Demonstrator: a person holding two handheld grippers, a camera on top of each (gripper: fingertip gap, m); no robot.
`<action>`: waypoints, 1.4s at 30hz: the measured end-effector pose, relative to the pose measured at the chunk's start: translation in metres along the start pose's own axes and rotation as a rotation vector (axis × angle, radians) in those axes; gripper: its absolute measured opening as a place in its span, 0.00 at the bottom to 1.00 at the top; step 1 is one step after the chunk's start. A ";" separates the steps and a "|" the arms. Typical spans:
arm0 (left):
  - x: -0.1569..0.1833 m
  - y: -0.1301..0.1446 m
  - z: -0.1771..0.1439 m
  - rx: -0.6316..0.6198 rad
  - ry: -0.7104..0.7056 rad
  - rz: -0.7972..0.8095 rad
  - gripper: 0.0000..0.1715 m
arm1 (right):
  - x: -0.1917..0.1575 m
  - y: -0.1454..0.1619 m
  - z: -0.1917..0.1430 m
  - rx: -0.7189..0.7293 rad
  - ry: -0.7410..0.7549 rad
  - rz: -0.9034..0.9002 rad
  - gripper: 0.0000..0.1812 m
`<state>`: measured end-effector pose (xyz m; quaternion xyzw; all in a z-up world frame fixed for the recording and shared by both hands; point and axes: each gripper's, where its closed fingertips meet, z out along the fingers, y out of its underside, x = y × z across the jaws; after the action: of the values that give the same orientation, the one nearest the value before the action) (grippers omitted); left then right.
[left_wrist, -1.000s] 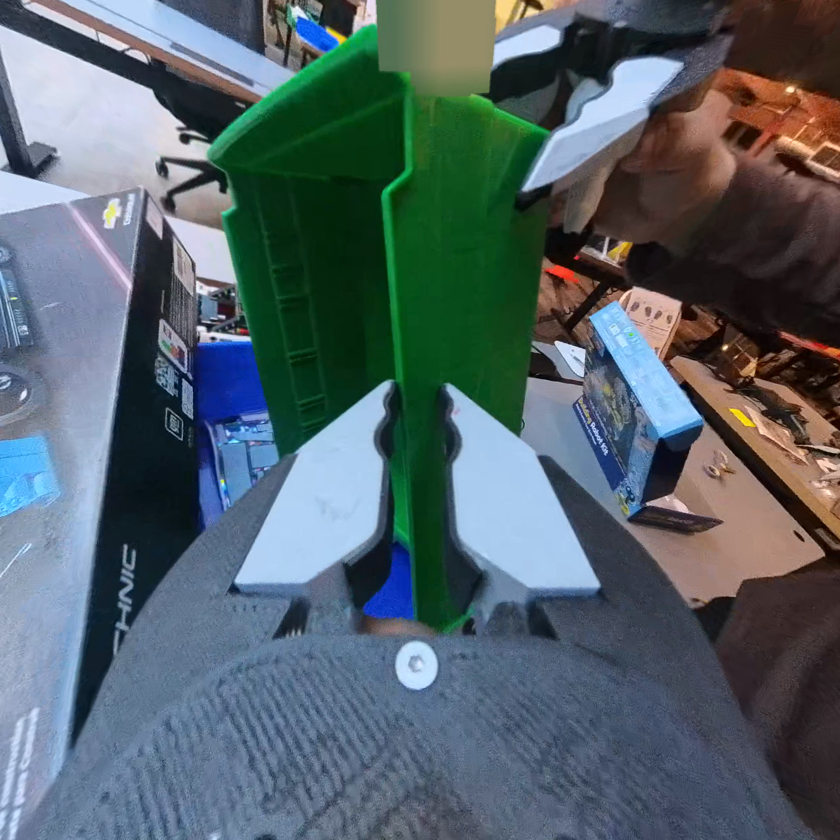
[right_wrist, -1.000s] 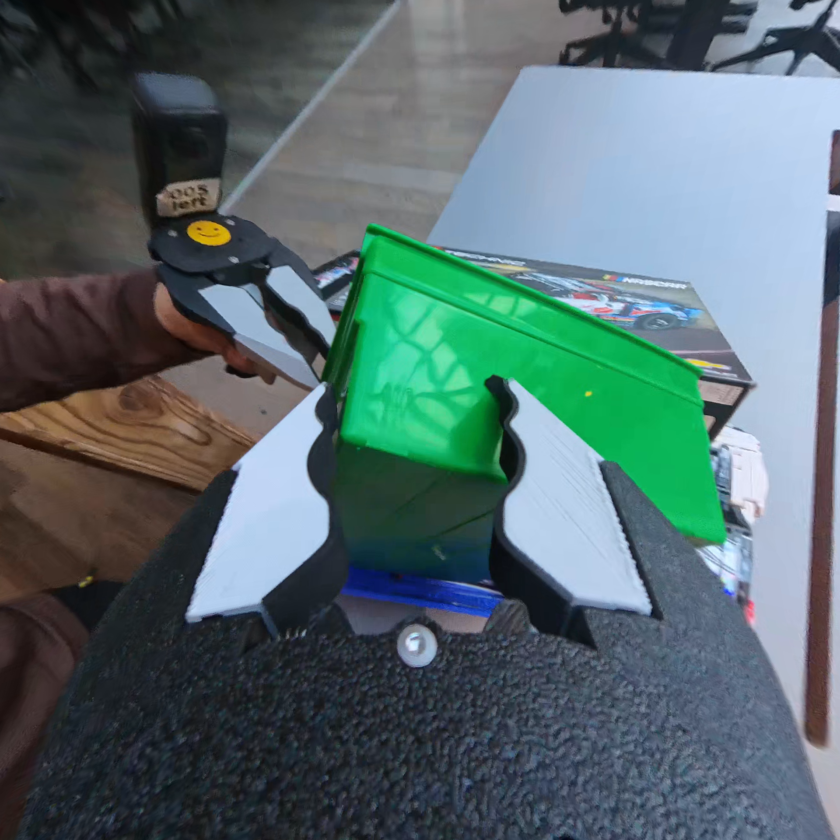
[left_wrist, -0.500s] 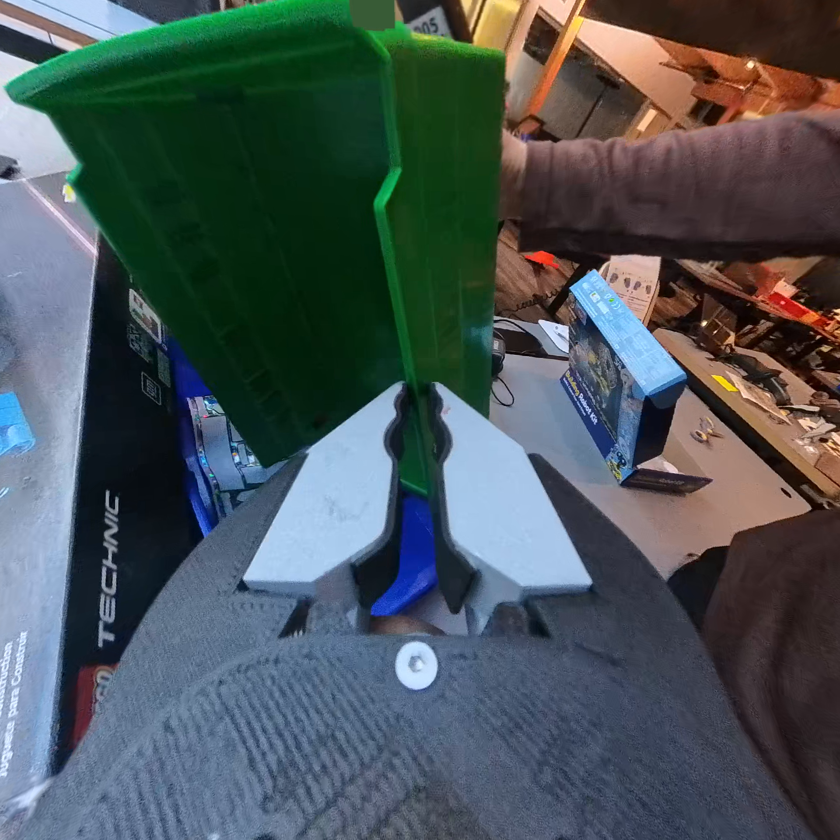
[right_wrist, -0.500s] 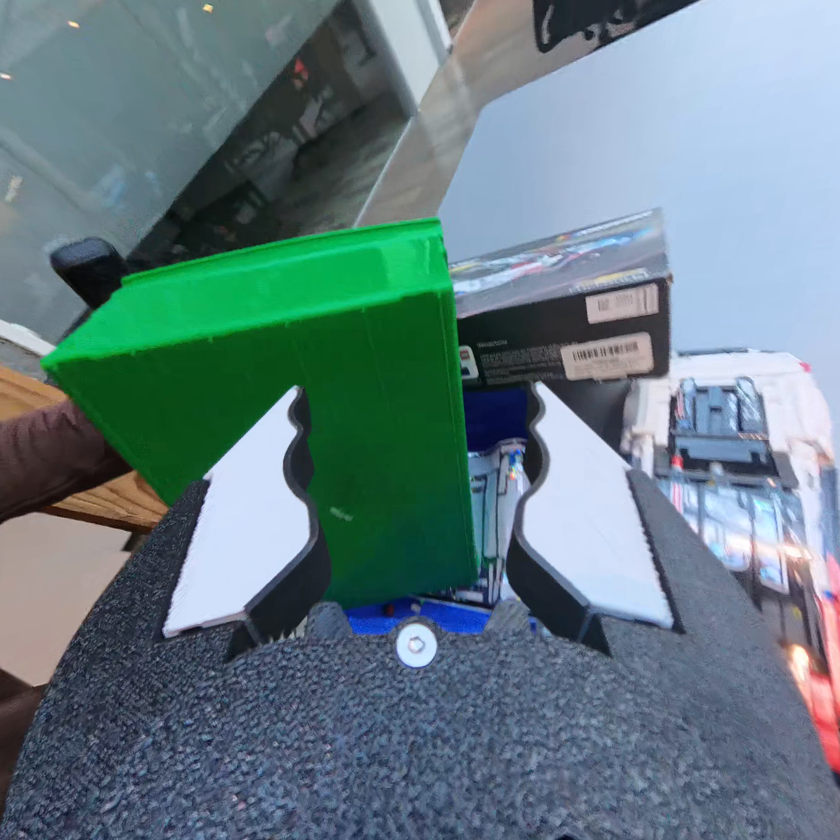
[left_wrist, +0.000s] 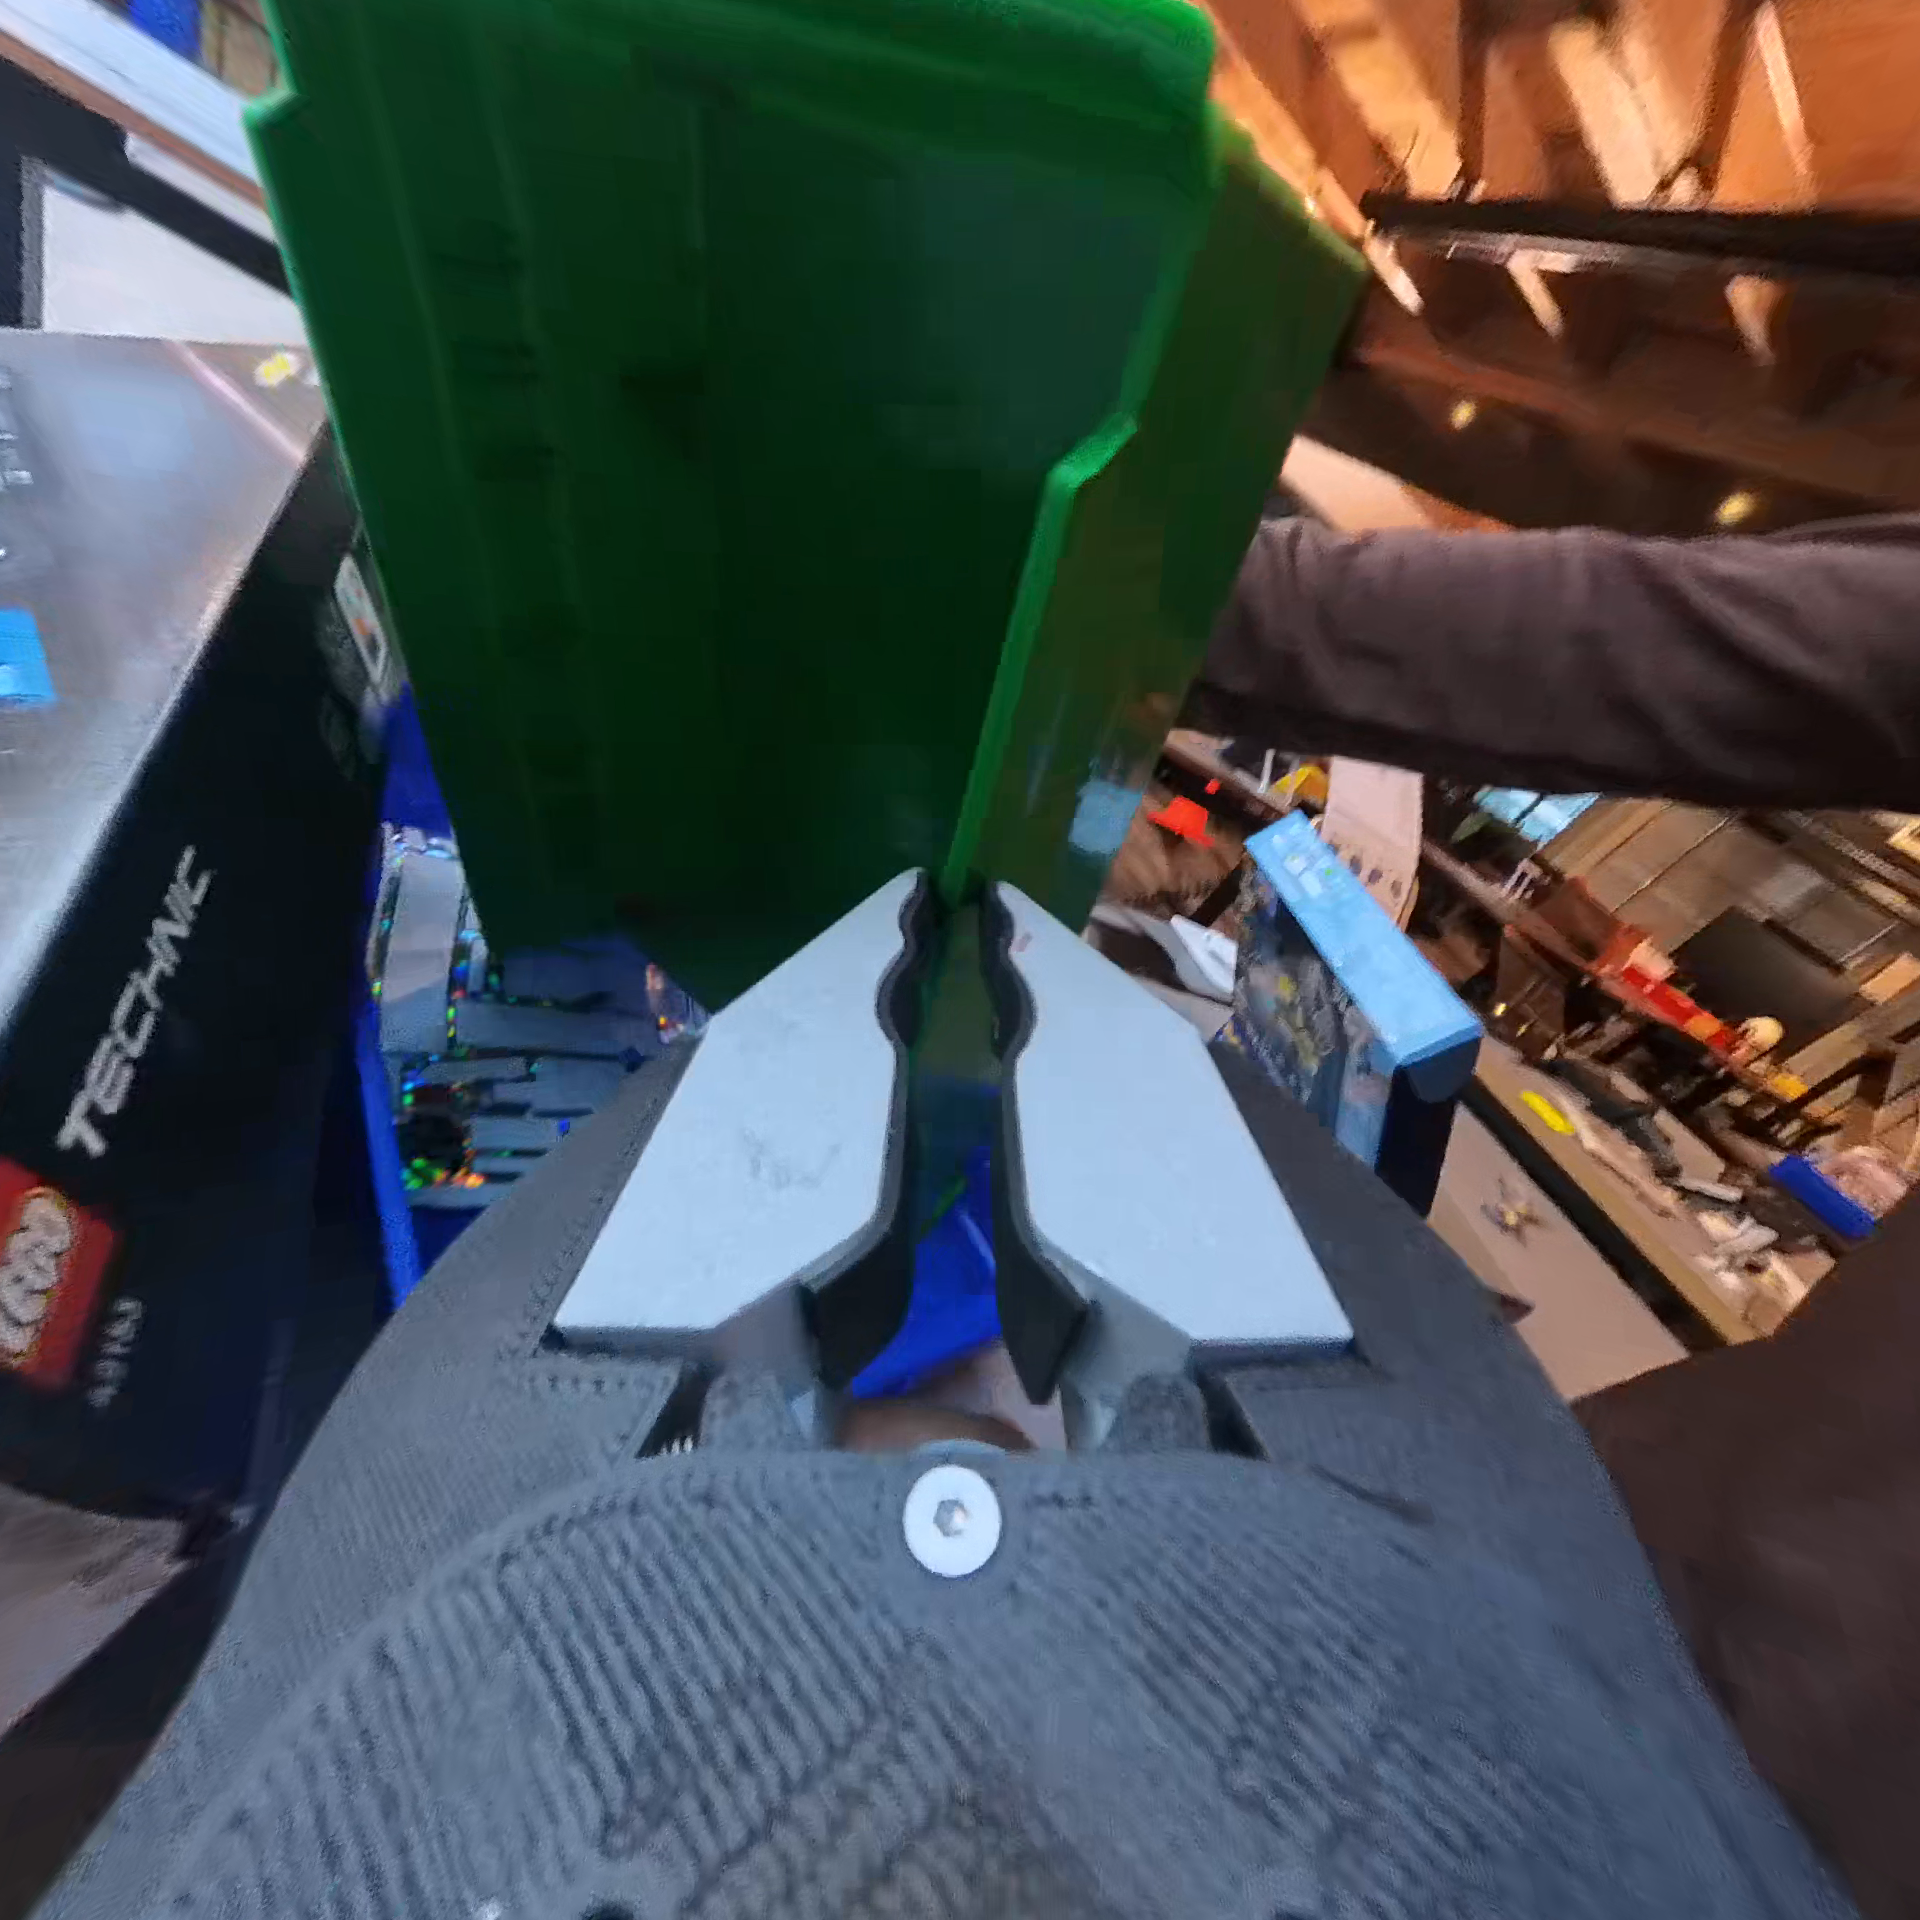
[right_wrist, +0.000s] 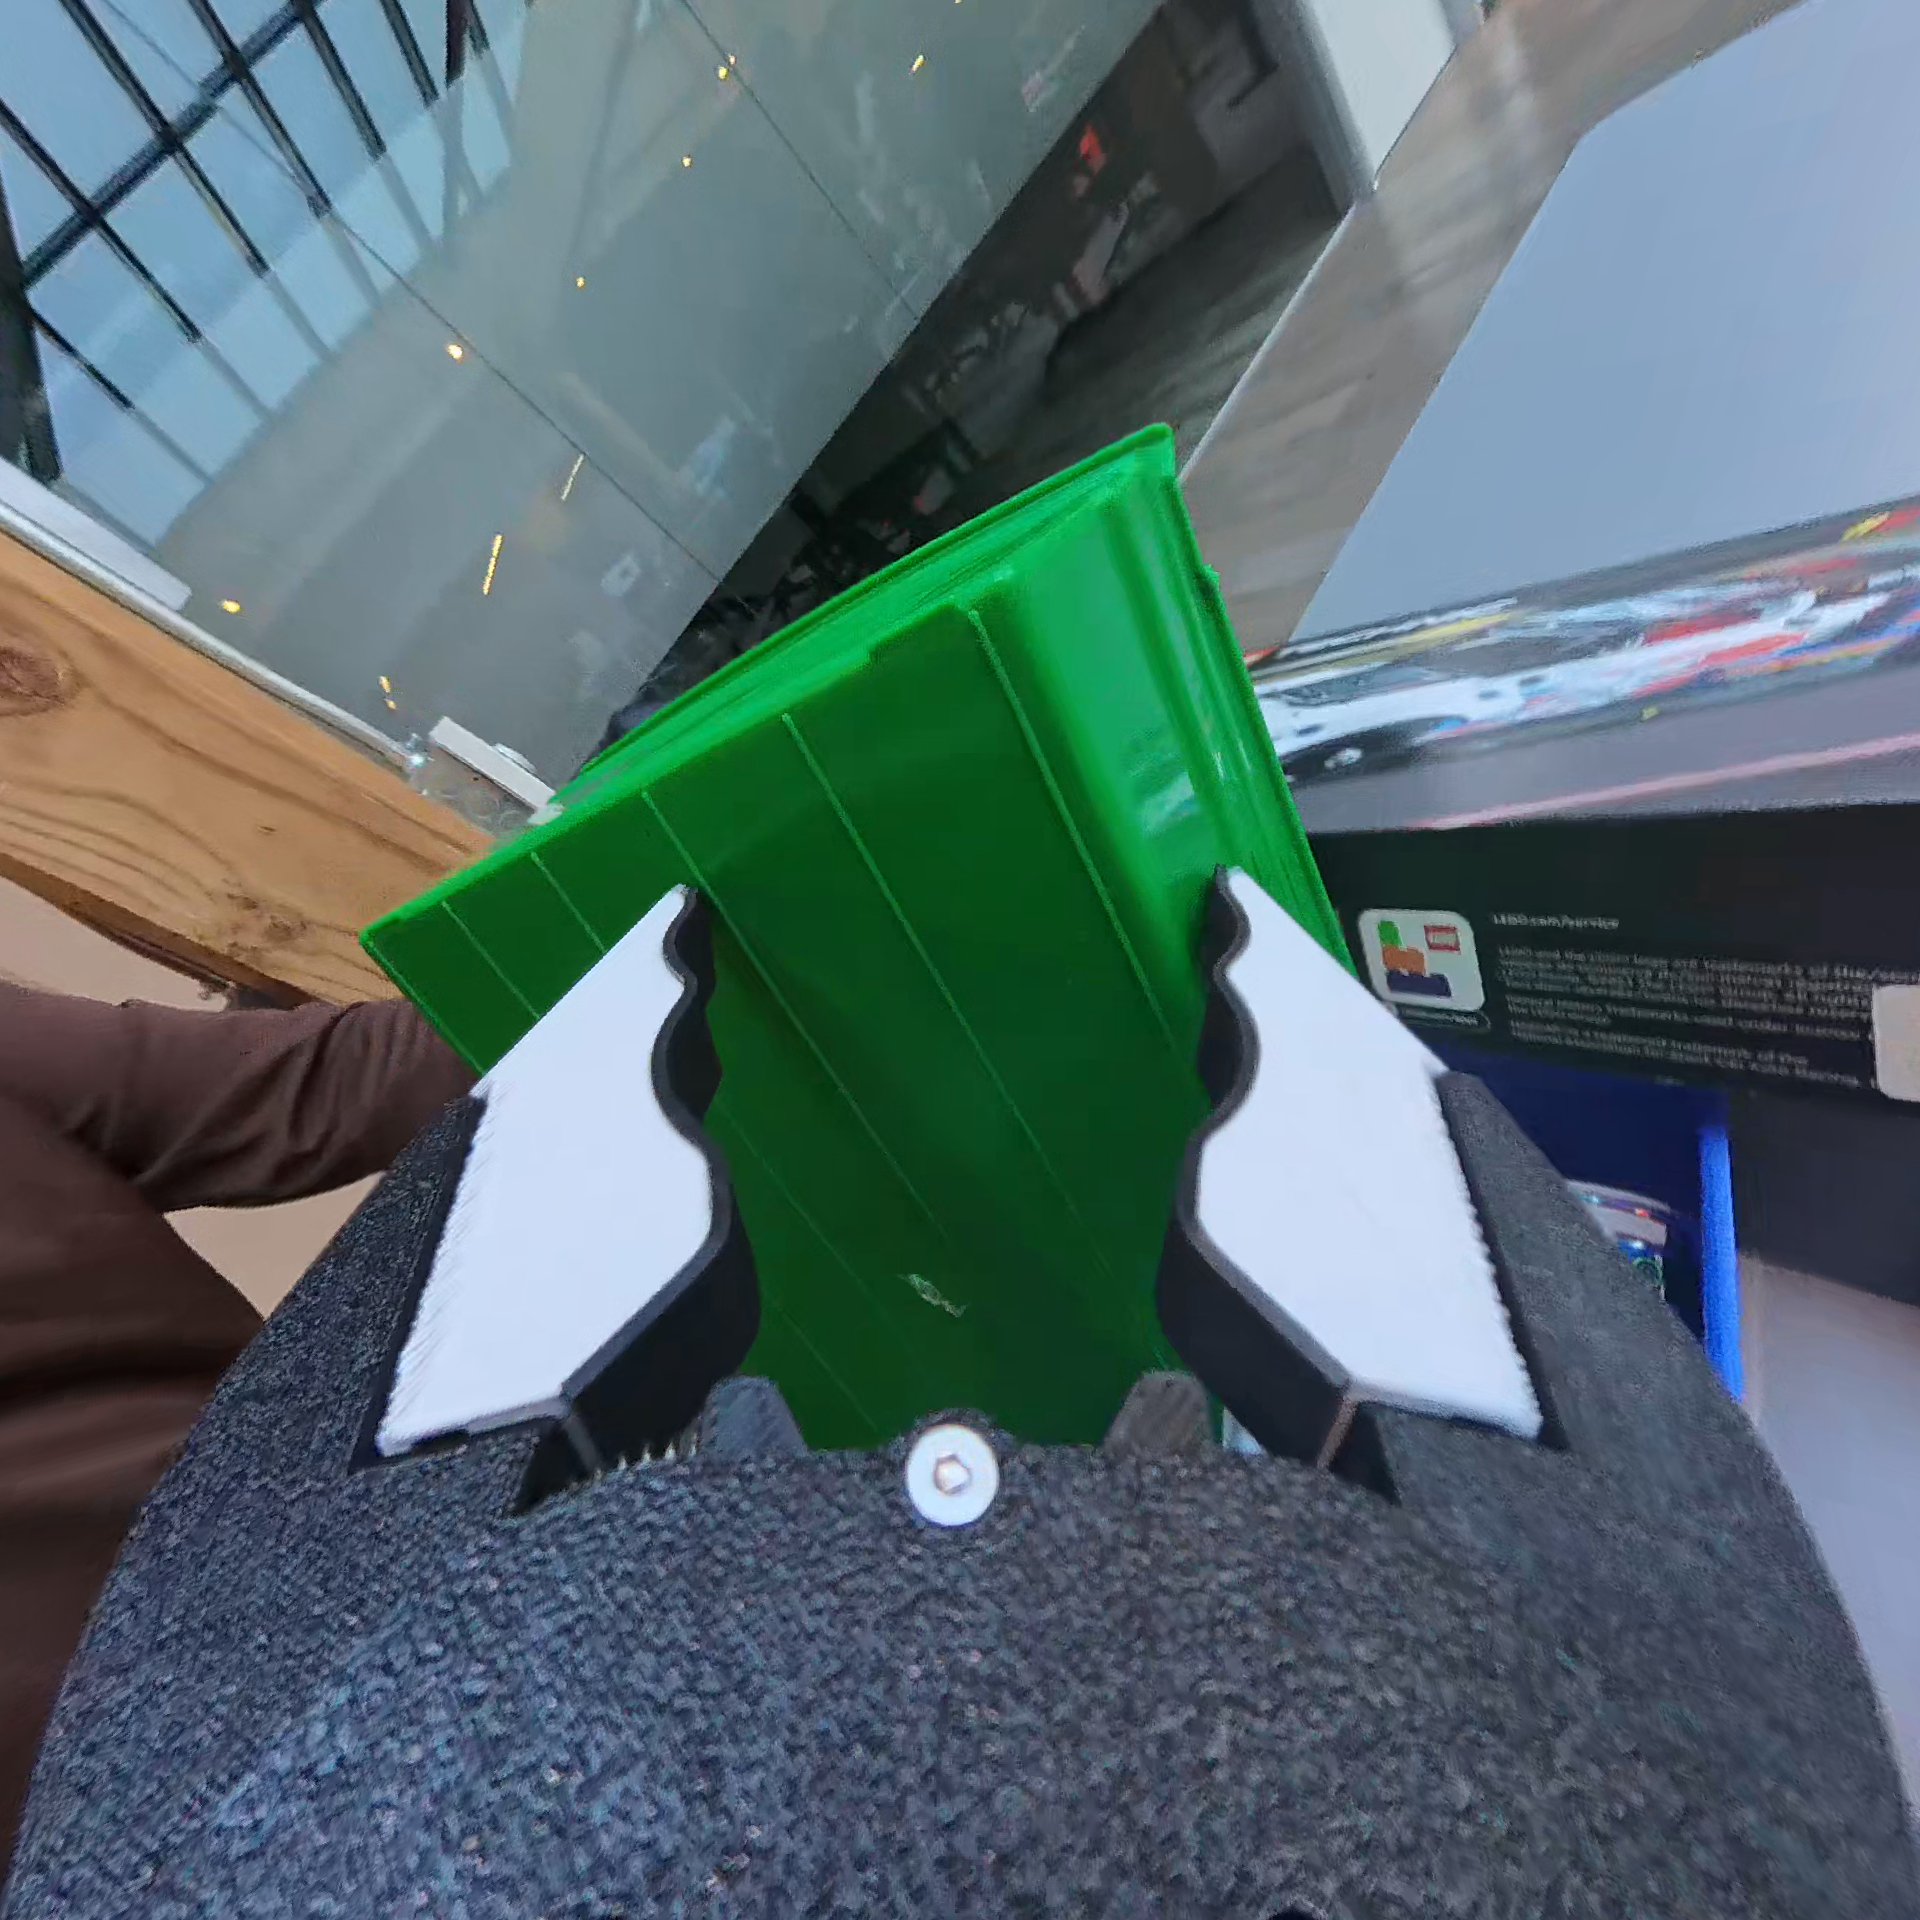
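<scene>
Left gripper (left_wrist: 951, 914) is being pinched on a thin edge of the green bin (left_wrist: 727, 468); right gripper (right_wrist: 956, 914) is being spread around the bin's body, side contact unclear. Bin is being held tilted in the air, above a blue bin (left_wrist: 405, 1091) beside a black box (left_wrist: 156, 831). Slipping is likely, since only a narrow rim is being gripped. Grey table (left_wrist: 1558, 1268) and cluttered workshop benches are being shown behind.
</scene>
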<state>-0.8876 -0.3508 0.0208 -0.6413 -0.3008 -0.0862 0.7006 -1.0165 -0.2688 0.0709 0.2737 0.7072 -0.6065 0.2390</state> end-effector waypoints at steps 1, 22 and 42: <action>0.003 -0.003 0.001 0.028 0.004 -0.013 0.03 | -0.007 -0.005 -0.002 0.003 0.011 -0.013 0.52; 0.033 0.005 -0.009 0.250 0.073 -0.152 0.03 | -0.058 -0.022 0.027 -0.234 0.191 -0.090 0.52; 0.271 0.006 0.063 -0.220 0.241 0.533 0.02 | -0.237 0.089 -0.194 0.426 -0.064 -0.155 0.54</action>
<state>-0.6859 -0.2176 0.1596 -0.7548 -0.0257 -0.0070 0.6554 -0.7831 -0.0900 0.1946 0.2432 0.5741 -0.7672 0.1508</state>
